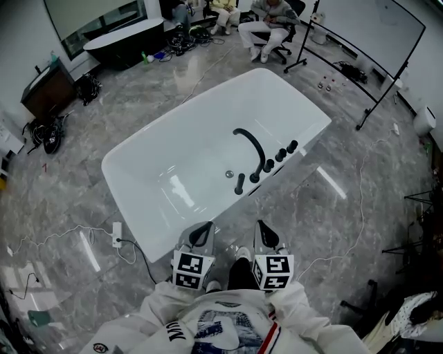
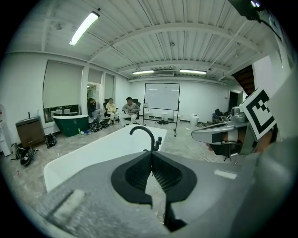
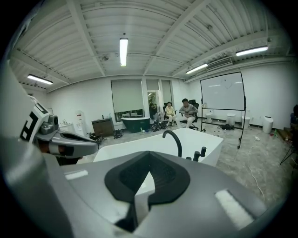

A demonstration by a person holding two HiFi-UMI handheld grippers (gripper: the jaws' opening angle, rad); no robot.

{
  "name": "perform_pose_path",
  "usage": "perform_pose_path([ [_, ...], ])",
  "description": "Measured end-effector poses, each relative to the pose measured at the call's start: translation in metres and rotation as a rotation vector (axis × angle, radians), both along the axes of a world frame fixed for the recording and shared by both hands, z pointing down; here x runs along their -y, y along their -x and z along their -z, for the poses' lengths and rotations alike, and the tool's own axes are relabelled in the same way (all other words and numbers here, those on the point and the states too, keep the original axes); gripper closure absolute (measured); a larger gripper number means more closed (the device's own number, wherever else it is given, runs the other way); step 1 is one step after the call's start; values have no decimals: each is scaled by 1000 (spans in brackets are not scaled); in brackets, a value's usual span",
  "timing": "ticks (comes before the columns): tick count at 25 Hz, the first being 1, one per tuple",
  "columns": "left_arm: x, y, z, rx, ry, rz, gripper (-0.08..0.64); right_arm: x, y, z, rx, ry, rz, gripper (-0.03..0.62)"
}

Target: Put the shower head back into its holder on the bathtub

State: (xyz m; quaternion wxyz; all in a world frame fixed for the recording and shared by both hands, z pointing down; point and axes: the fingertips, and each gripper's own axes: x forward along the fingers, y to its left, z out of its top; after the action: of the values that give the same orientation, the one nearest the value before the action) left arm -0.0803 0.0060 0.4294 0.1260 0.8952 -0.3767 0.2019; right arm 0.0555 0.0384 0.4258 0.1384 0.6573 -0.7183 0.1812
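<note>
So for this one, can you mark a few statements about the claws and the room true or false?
1. The left claw and right claw are both shut with nothing between their jaws. True.
2. A black curved spout rises from the rim of the white bathtub. True.
3. The right claw is gripping the spout. False: it is held close to the person's body, short of the bathtub.
4. The white bathtub is the only tub in the room. False: a dark tub stands by the far wall.
5. People sit on chairs at the back of the room. True.
</note>
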Motion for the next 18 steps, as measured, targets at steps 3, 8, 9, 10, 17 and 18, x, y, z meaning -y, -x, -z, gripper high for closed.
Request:
perform_pose_path([
  [3,-11,15,2,-16,-15,-9,561,-12,18,7,-10,-16,-8,588],
  [8,-33,25,7,-20,-31,-36,561,-35,33,11,-18,-35,-27,588],
  [9,-37,26,8,-22,-34,-42,561,-40,35,12,-20,-38,-33,588],
  [10,-41,28,9,-23,-35,-47,561,-45,37,13,-21,-40,-38,588],
  [17,-68,42,10,-38,-20,-75,561,-76,51,17,-28,-41,-73,588],
  [18,-72,43,9,-38,-18,-79,561,-80,52,17,-29,-41,-76,588],
])
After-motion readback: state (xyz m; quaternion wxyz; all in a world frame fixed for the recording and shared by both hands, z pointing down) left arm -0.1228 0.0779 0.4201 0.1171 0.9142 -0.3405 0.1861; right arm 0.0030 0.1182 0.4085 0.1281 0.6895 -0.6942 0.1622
